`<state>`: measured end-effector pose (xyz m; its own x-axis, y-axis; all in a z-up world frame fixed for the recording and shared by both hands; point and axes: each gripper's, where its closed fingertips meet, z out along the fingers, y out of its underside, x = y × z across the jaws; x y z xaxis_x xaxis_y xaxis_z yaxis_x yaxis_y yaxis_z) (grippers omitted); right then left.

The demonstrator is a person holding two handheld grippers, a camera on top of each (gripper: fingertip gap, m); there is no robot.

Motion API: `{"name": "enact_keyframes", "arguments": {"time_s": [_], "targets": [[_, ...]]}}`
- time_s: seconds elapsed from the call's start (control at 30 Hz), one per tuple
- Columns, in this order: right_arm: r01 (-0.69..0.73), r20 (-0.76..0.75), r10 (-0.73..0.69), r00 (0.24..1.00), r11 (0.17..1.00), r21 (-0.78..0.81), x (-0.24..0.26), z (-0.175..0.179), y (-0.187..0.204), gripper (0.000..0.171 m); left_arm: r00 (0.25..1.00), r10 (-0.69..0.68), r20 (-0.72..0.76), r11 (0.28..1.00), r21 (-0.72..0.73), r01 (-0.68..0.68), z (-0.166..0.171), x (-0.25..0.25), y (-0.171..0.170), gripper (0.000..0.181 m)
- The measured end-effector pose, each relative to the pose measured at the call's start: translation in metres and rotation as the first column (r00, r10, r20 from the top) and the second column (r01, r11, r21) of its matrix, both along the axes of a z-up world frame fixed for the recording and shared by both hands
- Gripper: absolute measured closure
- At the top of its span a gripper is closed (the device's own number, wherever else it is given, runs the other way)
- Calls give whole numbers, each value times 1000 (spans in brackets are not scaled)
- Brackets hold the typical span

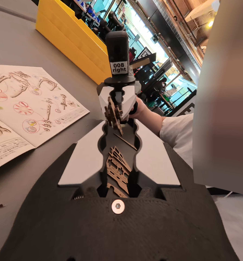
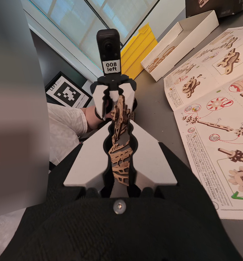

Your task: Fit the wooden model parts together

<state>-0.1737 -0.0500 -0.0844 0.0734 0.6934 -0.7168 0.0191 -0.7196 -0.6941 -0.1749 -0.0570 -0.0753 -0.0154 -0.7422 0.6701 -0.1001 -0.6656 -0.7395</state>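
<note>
A wooden gear assembly (image 2: 120, 113), a large toothed disc with a smaller gear on its side, hangs in the air between my two grippers, which face each other tip to tip. My right gripper (image 2: 120, 122) is shut on its lower edge; in the left wrist view the right gripper (image 1: 115, 117) holds the gears (image 1: 113, 115) edge-on. My left gripper (image 1: 120, 124) has its jaws apart on either side of the gears; the right wrist view shows the left gripper (image 2: 115, 114) around the top of the disc. A laser-cut wooden sheet (image 1: 118, 166) lies on the table below.
An open instruction booklet (image 1: 33, 105) lies on the grey table (image 1: 19, 46); it also shows in the right wrist view (image 2: 209, 113). A yellow bin (image 1: 70, 39) and a white cardboard box (image 2: 174, 42) stand behind. A marker board (image 2: 67, 94) leans nearby. A person's hand (image 1: 143, 111) holds the right gripper. Less than 4 cm separates the two grippers' tips.
</note>
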Motion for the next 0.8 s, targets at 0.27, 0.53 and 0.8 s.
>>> {"name": "enact_keyframes", "arguments": {"time_s": [0.27,0.53,0.8], "targets": [[-23,-52,21,998,999,-30,0,6,-2,155,1000,-1,-2,1000,4,1,-1,-2,2,169],[-46,-86,42,995,998,-51,1,10,-4,158,999,-18,27,999,-30,18,2,-3,1,171],[-48,-129,36,991,995,-93,4,14,-2,162,999,-31,38,999,-28,32,5,-4,-1,175]]}}
